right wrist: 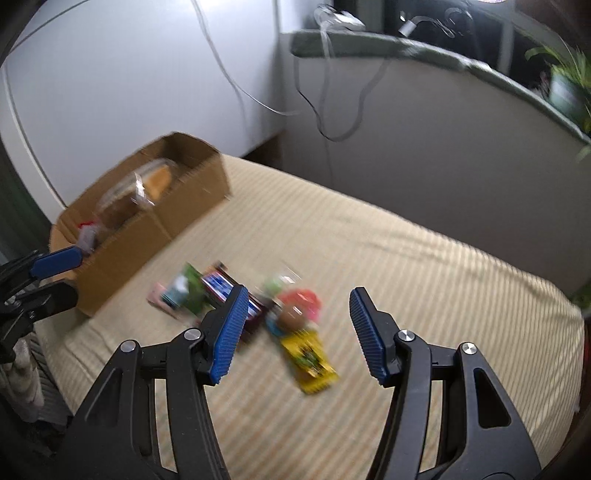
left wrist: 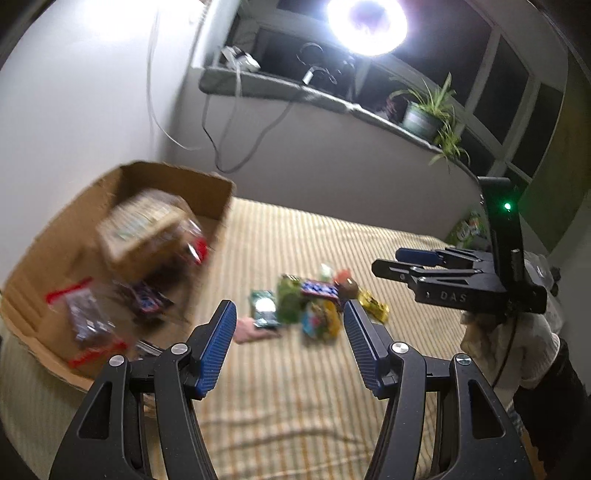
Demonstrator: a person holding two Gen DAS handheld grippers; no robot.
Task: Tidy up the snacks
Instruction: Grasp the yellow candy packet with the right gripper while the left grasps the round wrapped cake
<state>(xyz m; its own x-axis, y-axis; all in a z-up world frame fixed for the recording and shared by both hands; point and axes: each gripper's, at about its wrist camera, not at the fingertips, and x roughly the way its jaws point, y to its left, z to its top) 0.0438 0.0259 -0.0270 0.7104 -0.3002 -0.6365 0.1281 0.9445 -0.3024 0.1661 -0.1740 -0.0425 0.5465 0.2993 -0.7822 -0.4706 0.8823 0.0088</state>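
A pile of small snack packets (left wrist: pixel 314 306) lies on the striped bed cover (left wrist: pixel 295 398). In the right wrist view it shows a yellow packet (right wrist: pixel 308 360), a blue and red packet (right wrist: pixel 218 284) and a green one (right wrist: pixel 188 291). A cardboard box (left wrist: pixel 207 192) stands at the left and holds a clear tub of brown pastry (left wrist: pixel 147 229) and a red-edged clear bag (left wrist: pixel 88 325). My left gripper (left wrist: pixel 289 314) is open and empty, short of the pile. My right gripper (right wrist: pixel 299 295) hangs open over the pile with nothing gripped. Both views are blurred.
A windowsill along the far wall carries a potted plant (left wrist: pixel 424 114), a bright ring lamp (left wrist: pixel 365 22) and cables (left wrist: pixel 229 140) hanging down the wall. A person's pale sleeve (left wrist: pixel 517 350) is at the right. The box (right wrist: pixel 140 240) sits near the bed's left edge.
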